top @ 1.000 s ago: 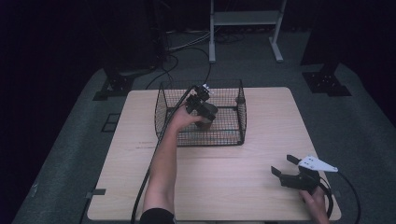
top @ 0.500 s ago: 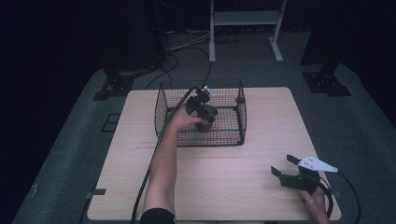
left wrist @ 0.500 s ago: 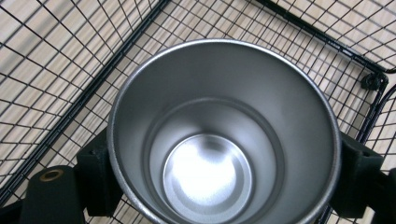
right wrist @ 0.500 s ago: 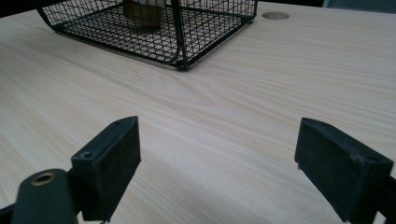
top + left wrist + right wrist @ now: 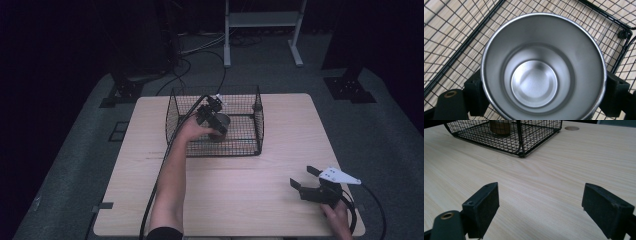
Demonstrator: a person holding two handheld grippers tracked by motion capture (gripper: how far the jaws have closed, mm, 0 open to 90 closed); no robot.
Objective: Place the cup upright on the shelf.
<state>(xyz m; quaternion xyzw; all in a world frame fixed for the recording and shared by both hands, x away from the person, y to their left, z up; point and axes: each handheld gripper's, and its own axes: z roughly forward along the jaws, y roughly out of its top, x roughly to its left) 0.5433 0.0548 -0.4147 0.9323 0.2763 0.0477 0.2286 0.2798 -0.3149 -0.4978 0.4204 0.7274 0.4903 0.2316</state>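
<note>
A steel cup [image 5: 541, 72] is held upright by its sides between the jaws of the left gripper [image 5: 212, 114], inside the wire basket [image 5: 257, 125] at the table's [image 5: 280, 165] twelve o'clock, seemingly so it can be set down level. The mesh walls hem the gripper in. At five o'clock the right gripper [image 5: 307, 182] is held wide apart, gripping nothing.

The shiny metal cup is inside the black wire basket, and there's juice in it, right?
Not quite. The shiny round metal cup is inside the black wire basket, held between the left gripper's jaws, but there is no juice in it. The left gripper view looks straight down into it and shows a bare, dry steel bottom.
</note>
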